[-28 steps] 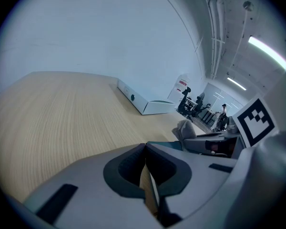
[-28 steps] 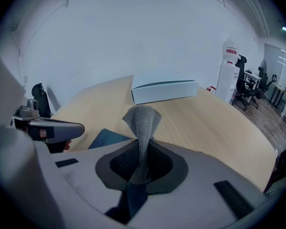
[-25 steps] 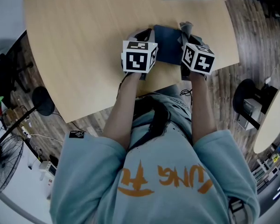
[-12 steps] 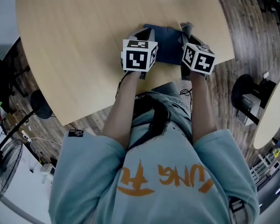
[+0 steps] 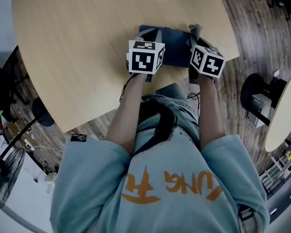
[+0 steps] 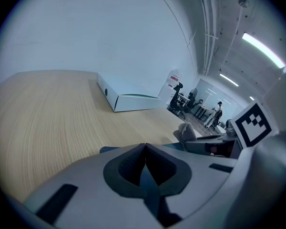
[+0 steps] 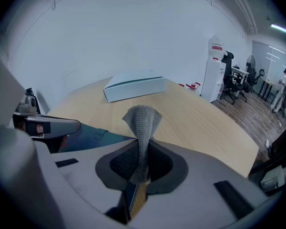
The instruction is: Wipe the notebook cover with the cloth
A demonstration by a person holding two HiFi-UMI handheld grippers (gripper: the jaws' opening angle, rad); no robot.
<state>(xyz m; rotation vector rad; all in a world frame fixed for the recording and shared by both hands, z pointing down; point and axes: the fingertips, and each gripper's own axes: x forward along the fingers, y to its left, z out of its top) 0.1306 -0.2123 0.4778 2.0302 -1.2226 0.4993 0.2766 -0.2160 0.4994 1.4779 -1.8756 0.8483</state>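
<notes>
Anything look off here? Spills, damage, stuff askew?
Nothing stands out. The notebook lies flat on the table. The cloth is bunched upright in the right tongs, not spread on the cover. No spills or damage visible.

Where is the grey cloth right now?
The cloth is pinched upright in the right gripper, at the head view's right, by the right edge of the dark notebook on the wooden table.

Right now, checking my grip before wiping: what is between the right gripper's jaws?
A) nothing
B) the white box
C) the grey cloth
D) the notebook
C: the right gripper is shut on the grey cloth, whose fold sticks up above its jaws.
</notes>
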